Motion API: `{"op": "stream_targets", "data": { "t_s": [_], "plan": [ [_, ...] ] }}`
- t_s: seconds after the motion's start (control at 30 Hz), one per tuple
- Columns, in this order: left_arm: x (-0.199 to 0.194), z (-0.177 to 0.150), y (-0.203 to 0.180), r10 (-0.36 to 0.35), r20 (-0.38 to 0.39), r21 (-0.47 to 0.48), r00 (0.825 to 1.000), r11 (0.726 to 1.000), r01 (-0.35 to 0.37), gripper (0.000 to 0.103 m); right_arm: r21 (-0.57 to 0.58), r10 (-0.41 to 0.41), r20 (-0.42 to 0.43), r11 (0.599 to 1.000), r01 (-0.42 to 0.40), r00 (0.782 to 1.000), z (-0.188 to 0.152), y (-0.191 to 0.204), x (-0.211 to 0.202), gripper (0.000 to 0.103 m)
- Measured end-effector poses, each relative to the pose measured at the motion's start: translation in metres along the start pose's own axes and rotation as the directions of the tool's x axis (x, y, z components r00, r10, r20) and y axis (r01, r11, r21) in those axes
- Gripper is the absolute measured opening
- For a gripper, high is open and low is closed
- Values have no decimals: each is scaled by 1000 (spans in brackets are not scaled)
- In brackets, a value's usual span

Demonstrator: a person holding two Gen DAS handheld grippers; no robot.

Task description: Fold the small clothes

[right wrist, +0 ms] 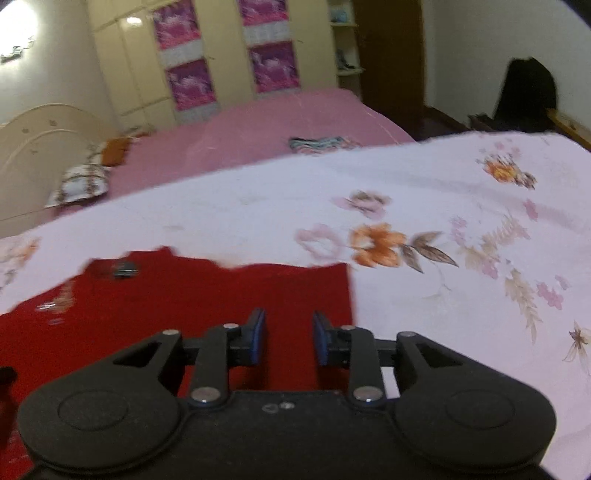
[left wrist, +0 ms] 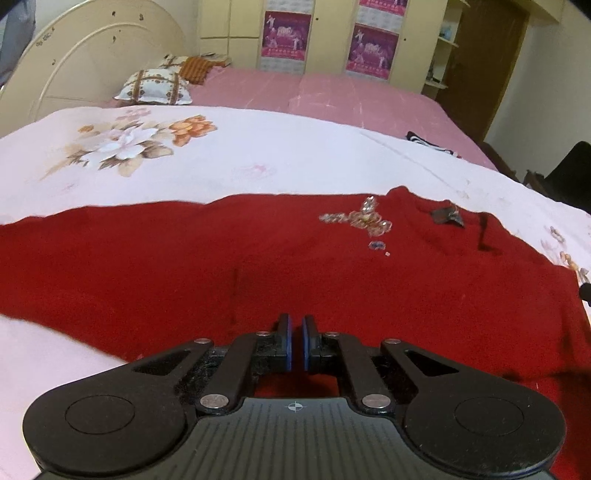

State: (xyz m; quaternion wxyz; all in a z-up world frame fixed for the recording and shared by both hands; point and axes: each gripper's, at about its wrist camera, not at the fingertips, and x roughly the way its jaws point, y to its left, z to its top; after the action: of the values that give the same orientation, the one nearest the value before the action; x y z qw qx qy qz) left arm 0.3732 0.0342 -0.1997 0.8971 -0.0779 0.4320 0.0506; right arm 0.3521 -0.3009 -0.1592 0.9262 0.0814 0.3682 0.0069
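Deep red sweater [left wrist: 184, 266] with a silvery beaded motif [left wrist: 360, 221] and a dark tag [left wrist: 447, 216], lying on a pale white-pink sheet [left wrist: 277, 155] printed with orange and white flowers and brown leaves. Beyond it, plain pink bedding [left wrist: 332, 96]. Cream headboard [left wrist: 92, 55], magenta posters [left wrist: 286, 35], a brown-and-white patterned pillow [left wrist: 155, 86].

- Left claw [left wrist: 296, 345]: matte black linkage, blue pads, silver pivot screws, ribbed housing with white crosshair mark.
- Right claw [right wrist: 288, 341]: same black body, blue pads.
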Motion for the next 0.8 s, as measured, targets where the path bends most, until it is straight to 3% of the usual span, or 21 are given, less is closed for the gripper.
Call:
{"op": "stream_targets", "data": {
  "t_s": [0.1, 0.13, 0.17, 0.2, 0.27, 0.3, 0.37, 0.57, 0.73, 0.8],
  "plan": [
    [-10, -4, 11, -3, -9, -10, 1000, 1000, 3, 8, -38, 63, -8, 997, -63, 998, -11, 29, -9, 34],
    [-15, -6, 17, -2, -15, -22, 1000, 1000, 2, 22, -46, 86, -18, 995, -87, 996, -15, 39, -11, 36],
    [-19, -7, 23, 1, -16, -34, 1000, 999, -2, 73, -54, 110, -29, 992, -111, 993, -18, 49, -11, 37],
    [-27, -10, 30, 21, 9, -51, 1000, 998, -20, 99, -64, 124, -38, 990, -127, 991, -21, 60, -11, 38],
    [-48, -17, 42, 53, 138, -57, 989, 997, -46, 103, -81, 154, -48, 984, -157, 987, -26, 80, -12, 40],
    [-54, -18, 48, 62, 160, -43, 985, 998, -55, 103, -84, 167, -50, 982, -171, 985, -27, 89, -14, 40],
    [-55, -18, 64, 61, 130, -51, 990, 997, -55, 103, -95, 193, -54, 976, -197, 980, -29, 108, -15, 40],
    [-61, -31, 145, 119, 92, -229, 989, 969, -96, 102, -127, 242, -75, 960, -250, 967, -34, 163, -12, 40],
    [-62, -38, 219, 174, 68, -382, 982, 914, -135, 102, -142, 266, -96, 950, -278, 959, -44, 201, -4, 40],
    [-61, -41, 248, 186, 67, -449, 980, 883, -136, 95, -146, 270, -102, 948, -283, 957, -47, 214, -1, 40]
  ]
}}
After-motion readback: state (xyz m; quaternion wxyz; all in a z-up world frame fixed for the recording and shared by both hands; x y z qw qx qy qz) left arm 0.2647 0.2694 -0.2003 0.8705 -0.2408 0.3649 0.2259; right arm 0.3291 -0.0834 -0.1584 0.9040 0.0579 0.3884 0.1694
